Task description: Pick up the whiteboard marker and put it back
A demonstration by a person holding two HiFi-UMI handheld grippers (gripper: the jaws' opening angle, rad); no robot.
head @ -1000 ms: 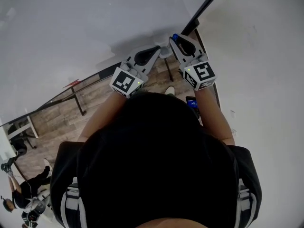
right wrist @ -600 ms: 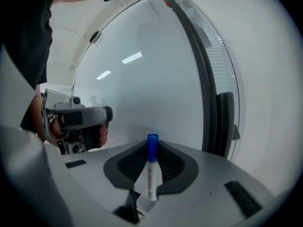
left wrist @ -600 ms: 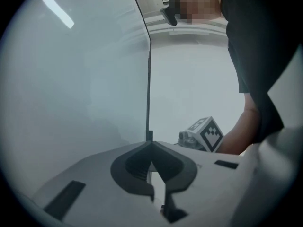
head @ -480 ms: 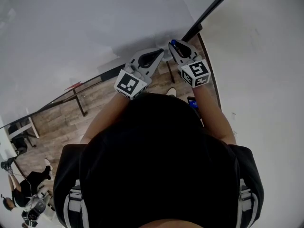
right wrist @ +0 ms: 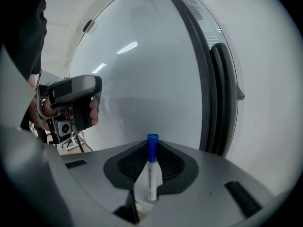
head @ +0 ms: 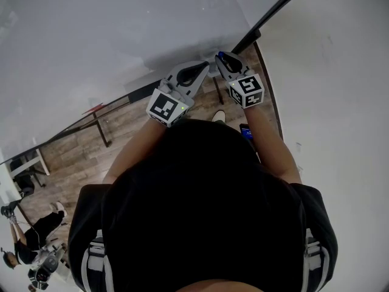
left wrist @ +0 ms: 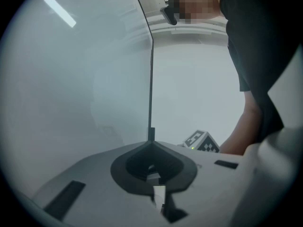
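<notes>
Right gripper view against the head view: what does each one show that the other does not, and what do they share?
Only the right gripper view: the white barrel of the whiteboard marker, clamped between the jaws. Only the head view: the cube on the right gripper, and another person at lower left. Both: the whiteboard, the marker's blue cap, the left gripper.

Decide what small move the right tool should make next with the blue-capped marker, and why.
Probably ease the right tool down along the whiteboard toward its lower edge: it clamps the marker cap-forward, close to the board beside its dark frame, with no ledge in view yet.
</notes>
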